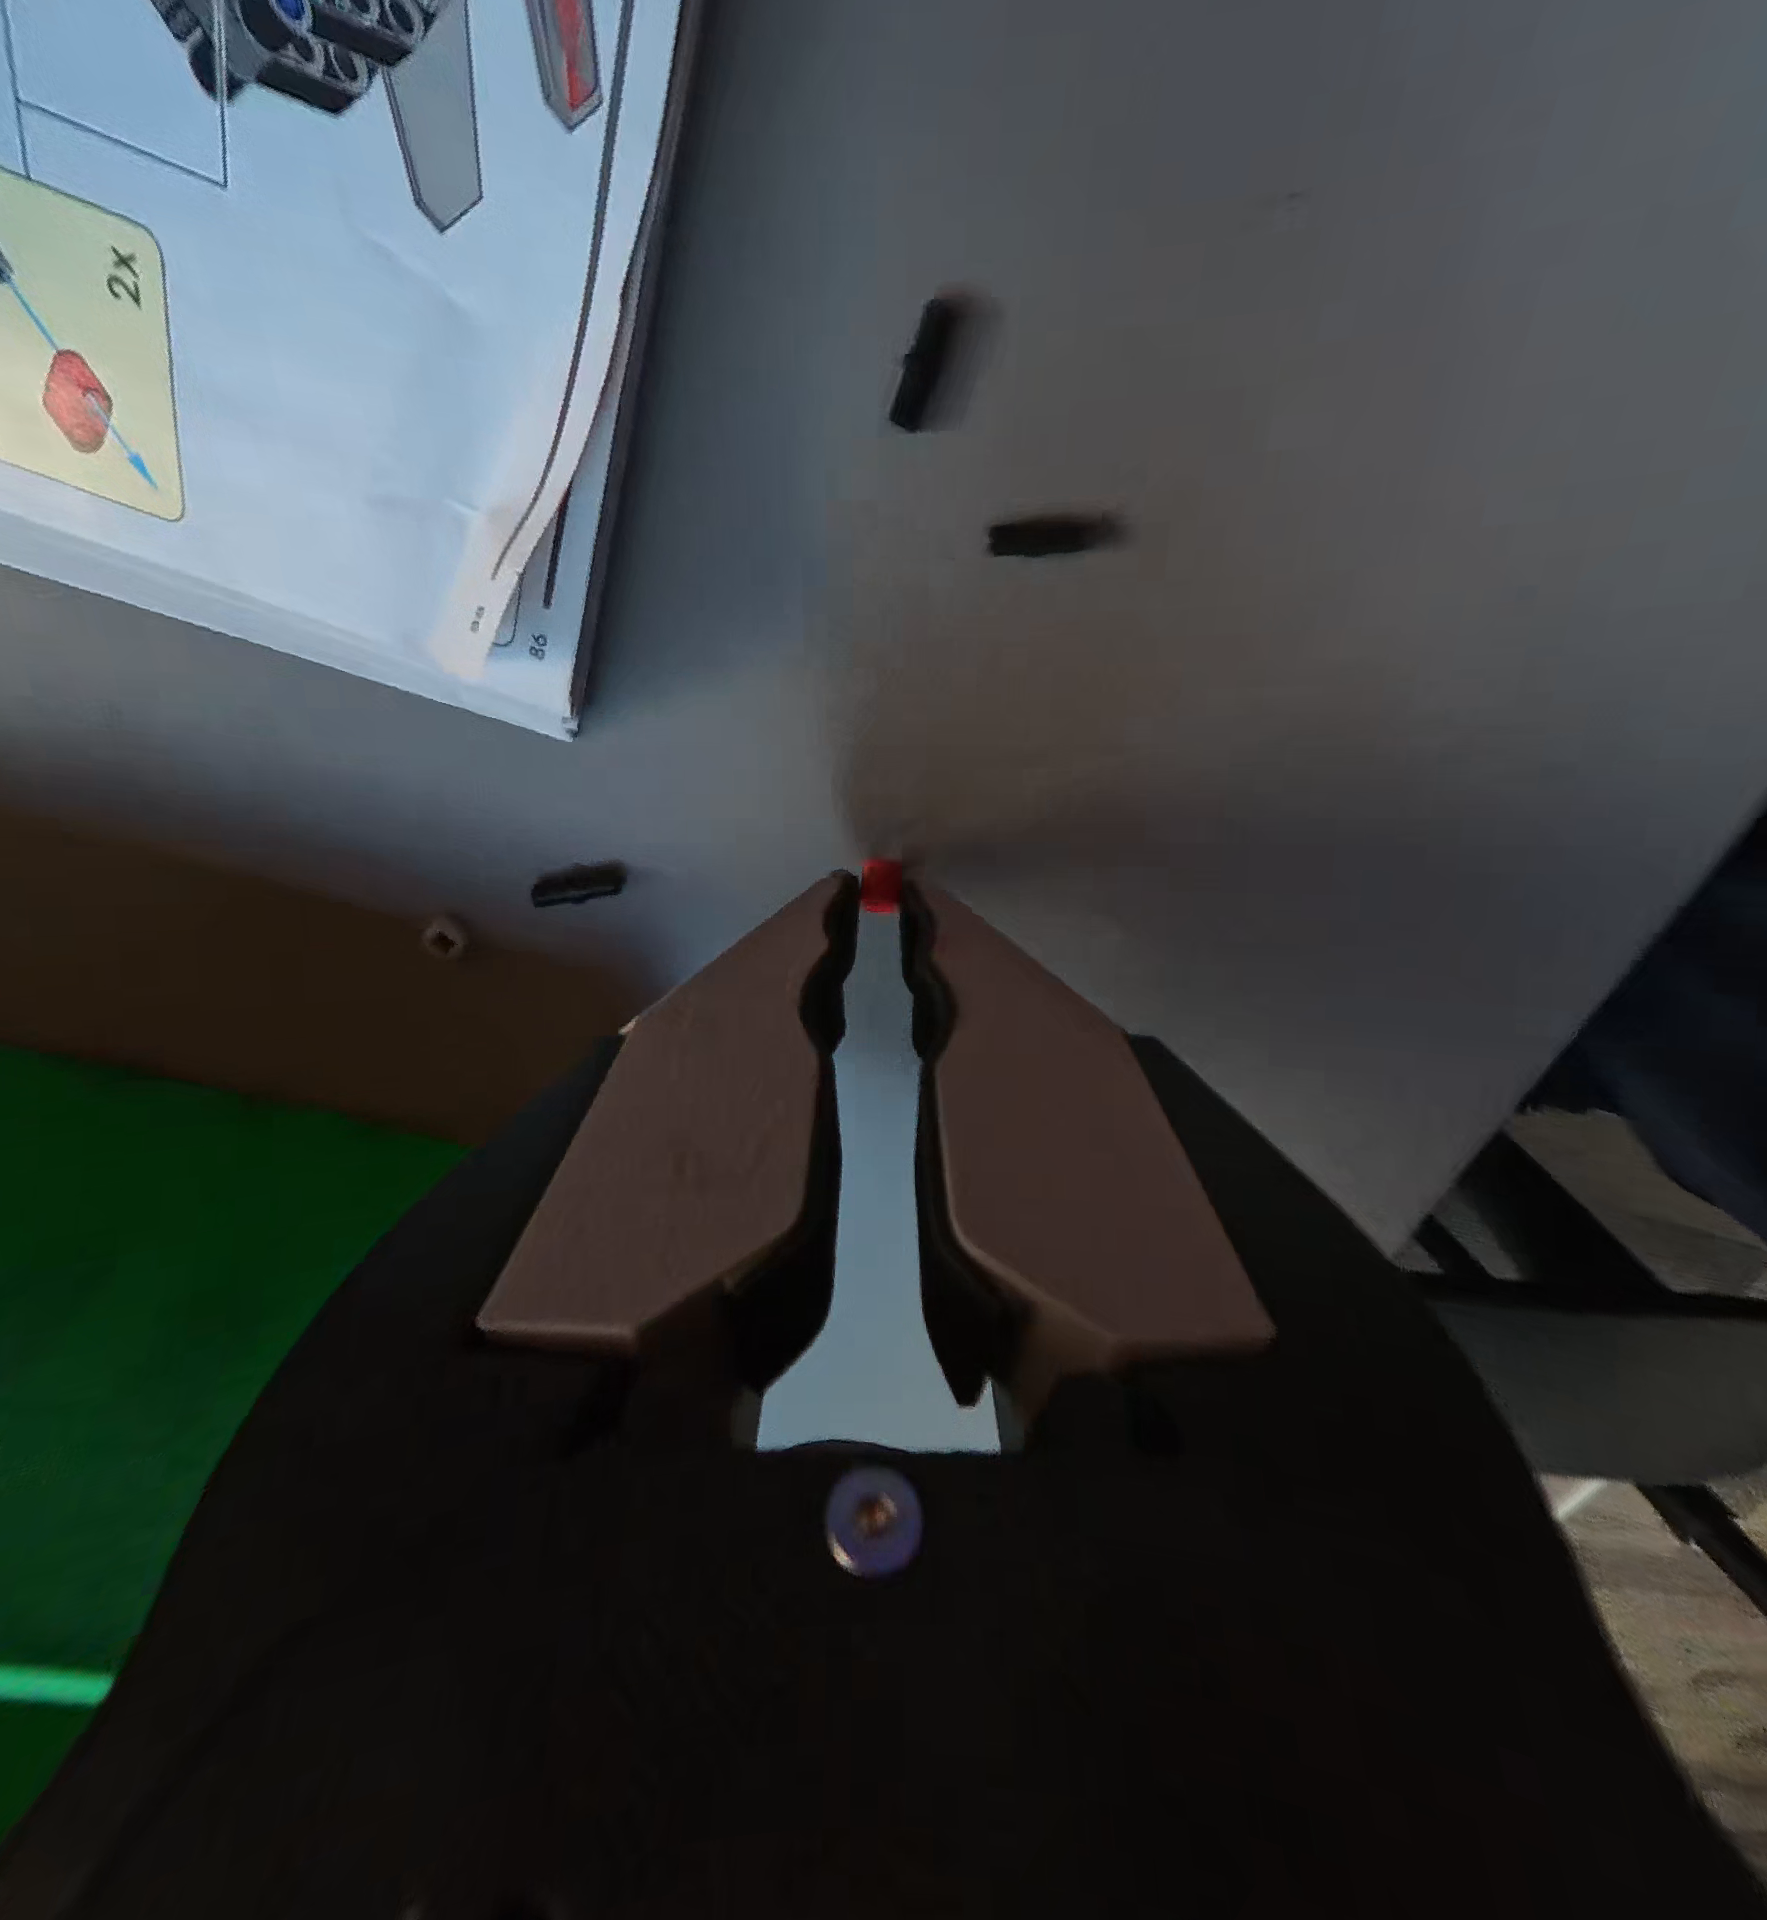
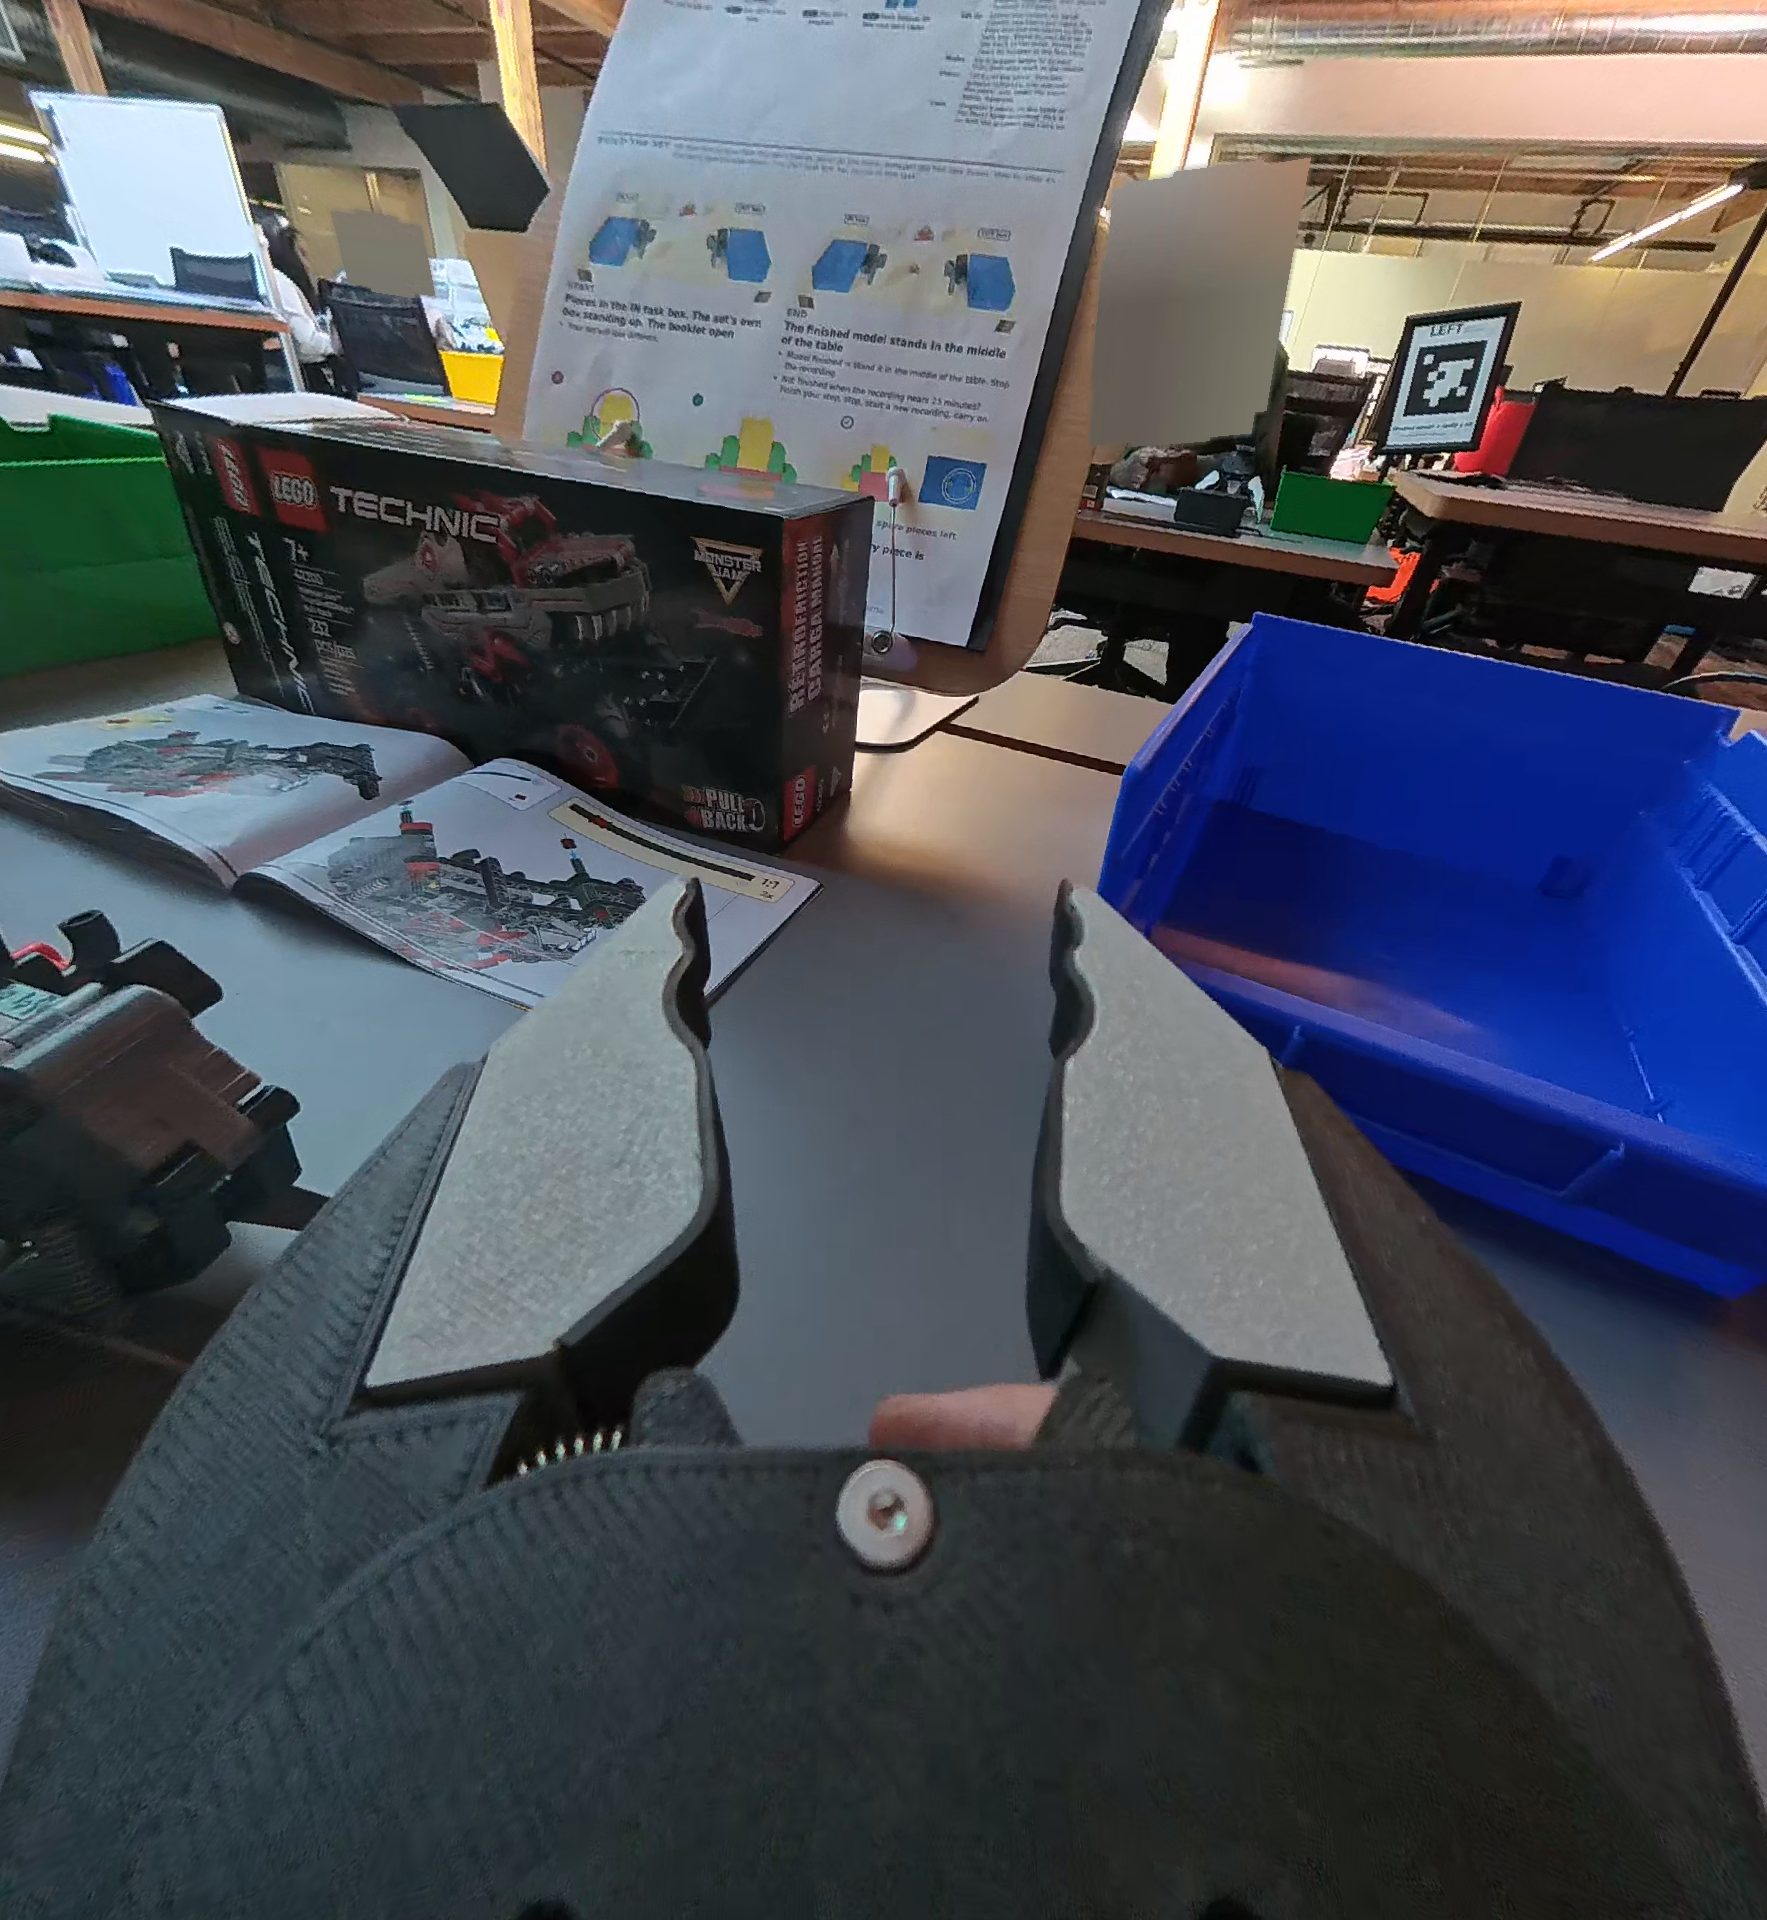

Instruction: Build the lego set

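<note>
Your left gripper [image 1: 879, 902] has its brown fingers drawn almost together, pinching a tiny red plastic bush [image 1: 880, 885] at the very tips, likely so its hole stays free for a pin. Three short black pins lie loose on the grey tabletop [image 1: 1274, 520]: one [image 1: 927, 364] at twelve o'clock, one [image 1: 1050, 535] at one o'clock, one [image 1: 578, 883] at nine o'clock. The open instruction booklet [image 1: 339, 416] sits at eleven o'clock; the table's edge runs close at three o'clock, so keep clear of it. In the right wrist view, your right gripper [image 2: 879, 935] is spread wide and holds nothing, hovering over bare table. The partly built dark model [image 2: 79, 1091] waits at nine o'clock, the black set box [image 2: 546, 603] stands at twelve o'clock, and the blue plastic bin [image 2: 1481, 935] crowds two o'clock, leaving open room straight ahead.
</note>
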